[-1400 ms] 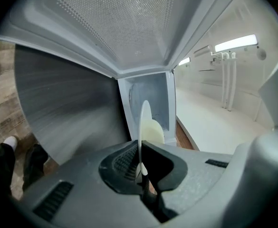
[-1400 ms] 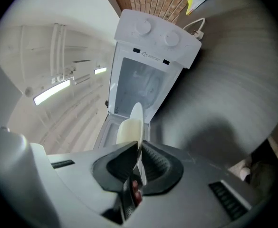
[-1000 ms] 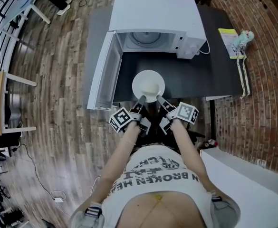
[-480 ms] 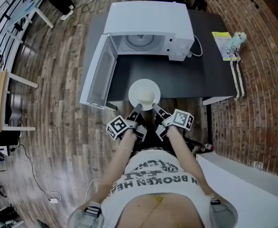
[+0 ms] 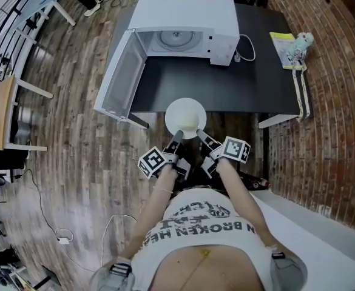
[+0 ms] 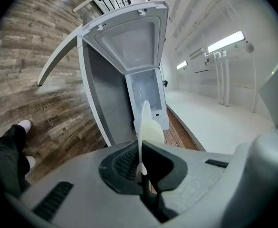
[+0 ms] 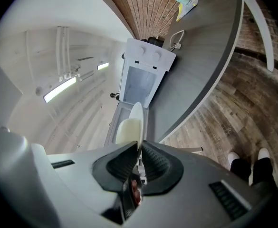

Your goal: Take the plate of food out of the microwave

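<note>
A white plate [image 5: 185, 117] with pale yellowish food on it hangs in the air just past the front edge of the dark table [image 5: 226, 83]. My left gripper [image 5: 178, 136] is shut on its near left rim, my right gripper [image 5: 202, 136] on its near right rim. The left gripper view shows the plate [image 6: 142, 132] edge-on between the jaws, and so does the right gripper view, where the plate [image 7: 135, 125] rises from the pads. The white microwave [image 5: 186, 17] stands at the back of the table with its door [image 5: 118, 80] swung open to the left and its inside bare.
A power cable [image 5: 245, 47] runs from the microwave's right side. A small toy figure on a yellow card [image 5: 291, 44] lies at the table's right end beside the brick wall. White-framed furniture [image 5: 10, 108] stands on the wooden floor at the left.
Both grippers have carried the plate back from over the table's front part to beyond its front edge. The microwave and table now lie farther from the plate.
</note>
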`<state>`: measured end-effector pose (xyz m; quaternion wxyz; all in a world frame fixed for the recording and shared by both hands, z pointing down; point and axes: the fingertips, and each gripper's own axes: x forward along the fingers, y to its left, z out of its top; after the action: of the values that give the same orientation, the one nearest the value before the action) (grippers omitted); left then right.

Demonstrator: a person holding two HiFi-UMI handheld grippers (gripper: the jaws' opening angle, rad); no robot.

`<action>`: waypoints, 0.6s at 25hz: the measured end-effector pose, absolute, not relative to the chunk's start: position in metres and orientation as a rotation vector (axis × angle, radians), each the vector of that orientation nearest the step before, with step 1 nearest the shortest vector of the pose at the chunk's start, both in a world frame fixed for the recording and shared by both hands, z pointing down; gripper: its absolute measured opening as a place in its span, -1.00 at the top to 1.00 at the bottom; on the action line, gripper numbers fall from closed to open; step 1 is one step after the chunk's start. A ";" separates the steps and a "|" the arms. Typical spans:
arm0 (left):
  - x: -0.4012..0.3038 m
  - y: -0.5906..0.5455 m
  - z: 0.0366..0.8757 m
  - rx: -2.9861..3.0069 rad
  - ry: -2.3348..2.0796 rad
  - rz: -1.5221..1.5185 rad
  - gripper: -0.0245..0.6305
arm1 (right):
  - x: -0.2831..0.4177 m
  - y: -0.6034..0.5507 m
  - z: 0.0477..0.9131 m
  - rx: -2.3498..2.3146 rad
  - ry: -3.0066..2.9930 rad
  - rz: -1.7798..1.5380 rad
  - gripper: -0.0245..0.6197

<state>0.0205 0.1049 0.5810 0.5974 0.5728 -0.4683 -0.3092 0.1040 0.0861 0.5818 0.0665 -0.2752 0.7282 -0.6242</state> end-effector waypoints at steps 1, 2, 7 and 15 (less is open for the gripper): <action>0.025 0.110 0.582 1.327 -1.094 -0.720 0.89 | 0.109 0.091 0.583 -0.821 2.198 -1.887 0.84; 0.030 0.115 0.582 1.326 -1.100 -0.723 0.89 | 0.114 0.095 0.584 -0.814 2.200 -1.891 0.84; 0.045 0.130 0.581 1.326 -1.126 -0.745 0.89 | 0.129 0.108 0.585 -0.790 2.208 -1.897 0.84; 0.045 0.135 0.578 1.328 -1.140 -0.750 0.89 | 0.128 0.111 0.581 -0.747 2.218 -1.905 0.84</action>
<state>0.0455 0.1345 0.5779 0.5800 0.5680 -0.4879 -0.3209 0.1280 0.1109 0.5812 0.0620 -0.2470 0.7335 -0.6302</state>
